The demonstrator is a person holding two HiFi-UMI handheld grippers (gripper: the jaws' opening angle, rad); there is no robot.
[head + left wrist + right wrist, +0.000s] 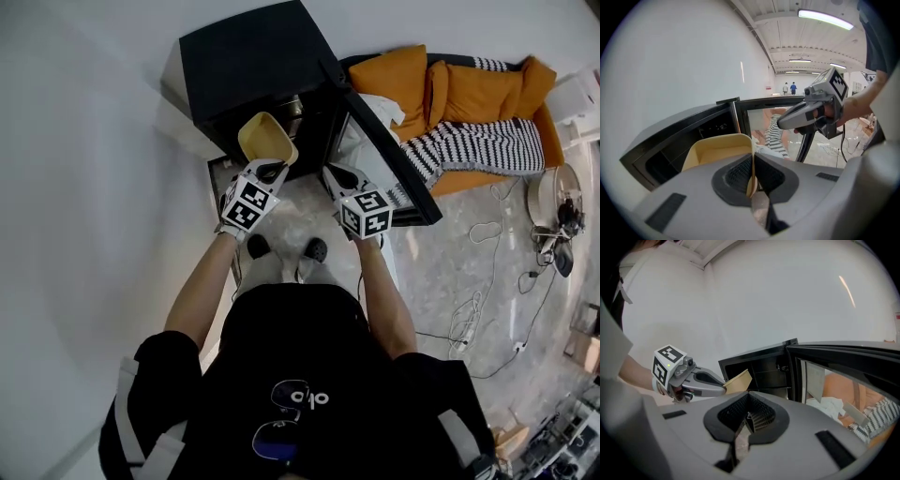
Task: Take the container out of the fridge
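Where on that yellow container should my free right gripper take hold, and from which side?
Probably the thin rim wall facing the open fridge door, coming from the right. The yellow container is an open, handleless tub. The left gripper pinches its near wall, so the right gripper could pinch another edge likewise.

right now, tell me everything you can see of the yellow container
The container is a pale yellow, plastic-looking tub with rounded corners, open-topped and apparently empty. The left gripper is shut on its thin side wall, holding it tilted in the air just in front of the open black fridge. Nothing else touches it.
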